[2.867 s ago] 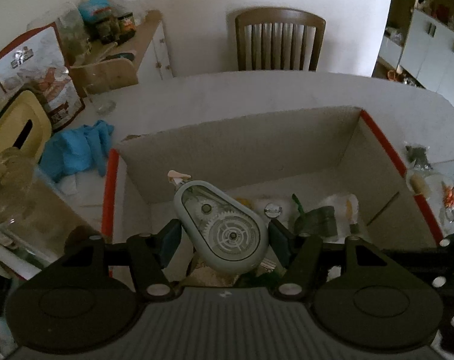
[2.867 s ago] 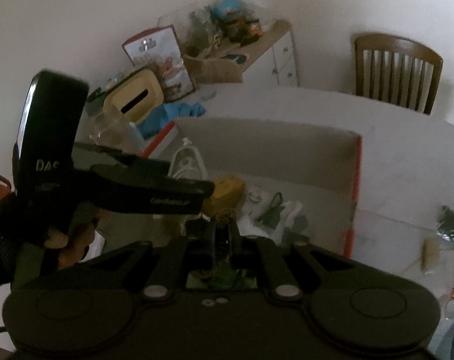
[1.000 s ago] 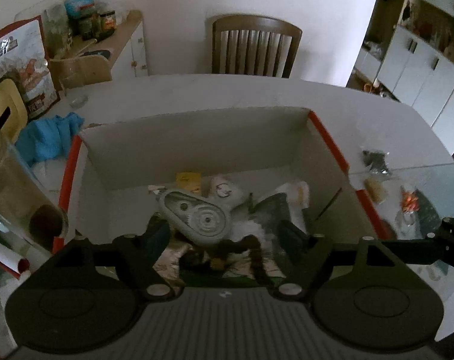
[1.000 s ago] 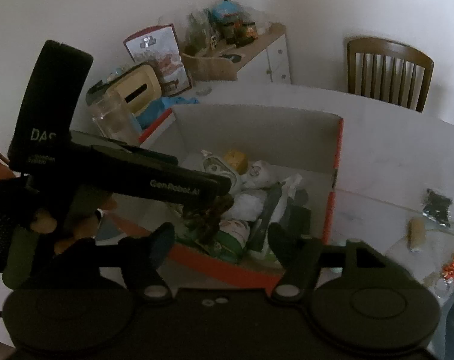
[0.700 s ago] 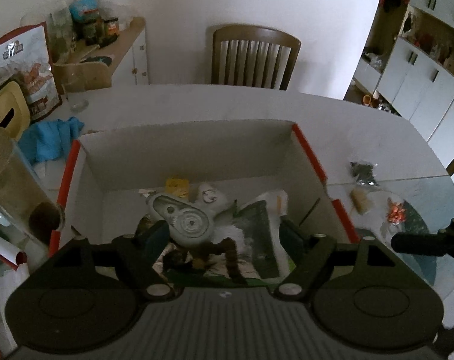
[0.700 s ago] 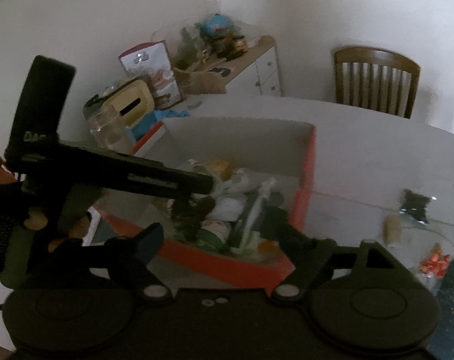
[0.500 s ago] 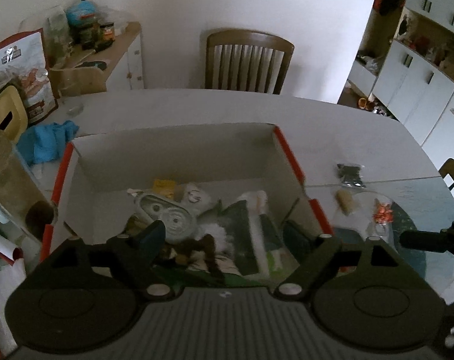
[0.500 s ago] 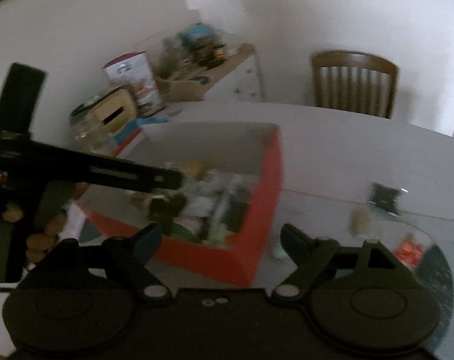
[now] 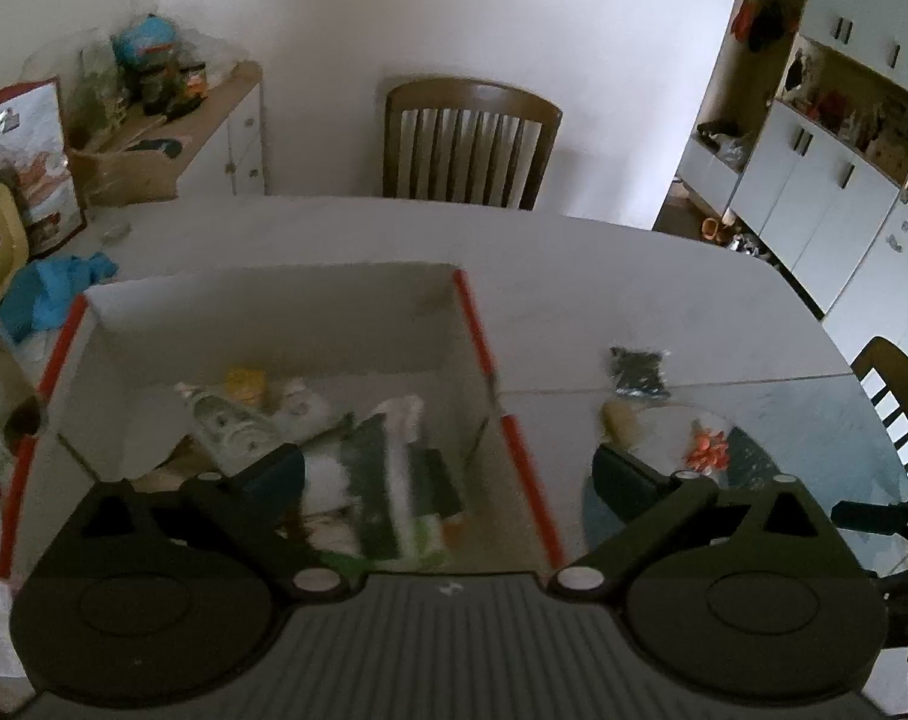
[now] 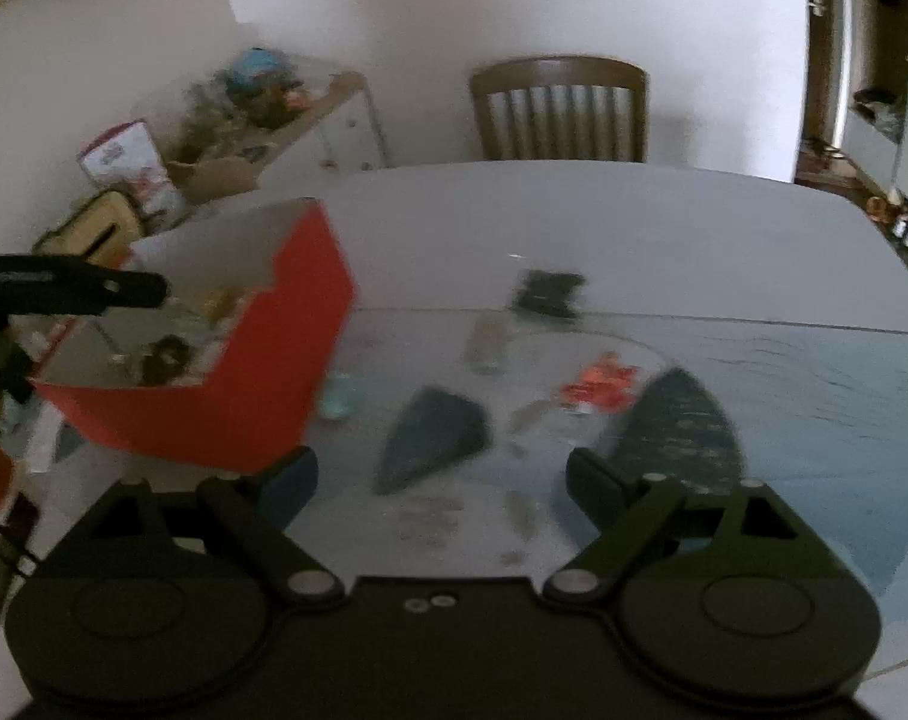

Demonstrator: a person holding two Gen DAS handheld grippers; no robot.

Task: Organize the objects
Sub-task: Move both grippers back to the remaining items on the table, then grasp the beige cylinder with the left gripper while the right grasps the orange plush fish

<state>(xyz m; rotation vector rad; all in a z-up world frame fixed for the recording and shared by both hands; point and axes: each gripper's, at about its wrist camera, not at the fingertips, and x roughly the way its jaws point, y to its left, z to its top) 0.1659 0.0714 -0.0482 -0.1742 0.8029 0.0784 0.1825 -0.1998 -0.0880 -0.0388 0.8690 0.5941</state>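
A red cardboard box (image 9: 475,324) with a white inside stands on the table and holds several items, among them a grey tape dispenser (image 9: 229,429). My left gripper (image 9: 448,471) is open and empty above the box's right edge. My right gripper (image 10: 439,471) is open and empty over the table right of the box (image 10: 262,384). Loose items lie there: a dark packet (image 10: 547,291), a beige cork-like piece (image 10: 487,342), a red-orange packet (image 10: 601,387) and two dark teal patches (image 10: 436,435). The dark packet (image 9: 637,366) and the orange packet (image 9: 706,447) also show in the left wrist view.
A wooden chair (image 9: 469,147) stands at the table's far side. A side cabinet (image 9: 214,132) with clutter, a snack bag (image 9: 19,150) and a blue cloth (image 9: 52,291) are at the left. White cupboards (image 9: 838,180) stand at the right.
My left gripper let go of the tape dispenser, which now lies in the box, and drew back and to the right. My right gripper opened and swung right, away from the box.
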